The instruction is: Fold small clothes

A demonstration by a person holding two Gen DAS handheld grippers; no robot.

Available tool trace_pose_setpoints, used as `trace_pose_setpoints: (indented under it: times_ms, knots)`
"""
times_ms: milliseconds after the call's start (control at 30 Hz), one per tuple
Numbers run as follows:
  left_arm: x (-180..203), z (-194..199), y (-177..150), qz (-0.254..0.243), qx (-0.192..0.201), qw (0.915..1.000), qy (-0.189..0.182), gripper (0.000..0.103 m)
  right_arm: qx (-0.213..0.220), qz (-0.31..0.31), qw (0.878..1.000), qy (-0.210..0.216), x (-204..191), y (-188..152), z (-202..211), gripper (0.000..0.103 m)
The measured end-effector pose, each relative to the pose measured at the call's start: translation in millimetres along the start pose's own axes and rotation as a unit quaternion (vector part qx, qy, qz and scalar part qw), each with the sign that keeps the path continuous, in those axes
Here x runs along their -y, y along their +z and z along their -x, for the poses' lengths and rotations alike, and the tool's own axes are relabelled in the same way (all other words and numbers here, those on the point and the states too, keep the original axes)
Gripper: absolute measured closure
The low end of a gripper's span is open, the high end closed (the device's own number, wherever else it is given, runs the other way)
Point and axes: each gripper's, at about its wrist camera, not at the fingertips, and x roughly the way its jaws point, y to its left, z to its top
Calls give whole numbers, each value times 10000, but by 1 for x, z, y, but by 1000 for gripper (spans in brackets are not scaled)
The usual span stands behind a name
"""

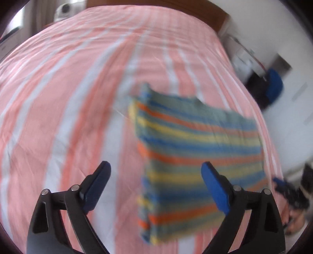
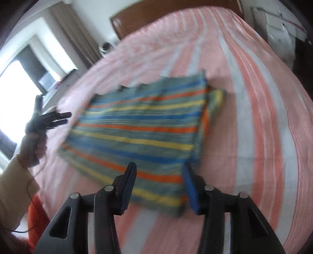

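Observation:
A small garment with blue, orange, yellow and green stripes (image 1: 197, 148) lies folded into a flat rectangle on the bed; it also shows in the right wrist view (image 2: 140, 134). My left gripper (image 1: 156, 170) is open and empty, held above the garment's left edge. My right gripper (image 2: 159, 170) is open and empty, just above the garment's near right corner. In the right wrist view the left gripper (image 2: 64, 118) shows at the far left, held in a hand. In the left wrist view the right gripper (image 1: 281, 183) shows at the far right. Both views are motion-blurred.
The bed is covered by a pink and white striped sheet (image 1: 74, 109) with a brown headboard (image 2: 156, 15) at the far end. A window with curtains (image 2: 25, 82) is to the left. A blue chair (image 1: 274, 86) and white furniture stand beyond the bed's right edge.

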Motion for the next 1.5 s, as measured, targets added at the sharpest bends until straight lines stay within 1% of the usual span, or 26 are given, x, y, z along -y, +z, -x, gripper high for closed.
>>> trace_pose_setpoints:
  times_ms: [33, 67, 100, 133, 167, 200, 233, 267, 333, 367, 400, 433, 500, 533, 633, 667, 700, 733, 767, 867, 1067, 1500]
  knots:
    - [4, -3, -9, -105, -111, 9999, 67, 9, 5, 47, 10000, 11, -6, -1, -2, 46]
    - [3, -7, -21, -157, -220, 9994, 224, 10, -32, 56, 10000, -15, -6, -2, -9, 46]
    - [-1, -10, -29, -124, -298, 9988, 371, 16, -139, 19, 9999, -88, -6, -9, -17, 46]
    - [-11, -11, -41, 10, -406, 9977, 544, 19, -273, -10, 9994, -236, -2, -16, -23, 46]
    - [-17, -6, -48, 86, -396, 9973, 609, 22, -361, -28, 9986, -380, 2, -23, -25, 47]
    - [-22, 7, -57, 169, -282, 9970, 704, 22, -346, -53, 9983, -460, 5, -33, -20, 51]
    - [-25, 22, -64, 230, -155, 9966, 771, 22, -259, -91, 9980, -570, 5, -42, -9, 51]
    - [-25, 33, -71, 254, -47, 9967, 774, 19, -213, -146, 9973, -684, 5, -50, 1, 51]
    - [-18, 58, -89, 226, 196, 9971, 693, 13, -5, -245, 9968, -767, 6, -68, 29, 50]
    - [-9, 70, -102, 182, 348, 9971, 647, 10, 122, -272, 9956, -887, 8, -76, 42, 49]
    - [-2, 75, -111, 141, 427, 9970, 624, 8, 261, -304, 9941, -1005, 12, -84, 54, 43]
    - [7, 80, -122, 74, 517, 9968, 602, 7, 428, -377, 9924, -1092, 16, -94, 64, 40]
    - [25, 79, -142, -56, 588, 9963, 621, 6, 644, -559, 9883, -1265, 25, -106, 70, 39]
    - [30, 75, -147, -92, 590, 9963, 624, 6, 686, -671, 9864, -1332, 27, -109, 65, 39]
    - [38, 53, -166, -121, 436, 9972, 602, 6, 821, -892, 9822, -1432, 35, -127, 59, 39]
    - [41, 46, -174, -195, 465, 9963, 703, 6, 886, -883, 9817, -1436, 34, -131, 57, 38]
    - [44, 43, -180, -332, 567, 9943, 844, 6, 950, -818, 9815, -1447, 33, -133, 55, 37]
    - [50, 42, -186, -518, 732, 9912, 976, 5, 953, -789, 9821, -1419, 33, -133, 53, 33]
    - [54, 39, -191, -708, 874, 9881, 1049, 1, 948, -764, 9830, -1375, 33, -133, 50, 31]
    - [55, 30, -196, -837, 1009, 9850, 1123, 0, 1062, -739, 9830, -1302, 35, -138, 48, 30]
    - [51, 29, -200, -911, 1186, 9819, 1163, 0, 1209, -724, 9824, -1227, 34, -143, 45, 29]
    - [53, 27, -202, -957, 1242, 9801, 1217, 0, 1240, -712, 9822, -1218, 34, -144, 45, 28]
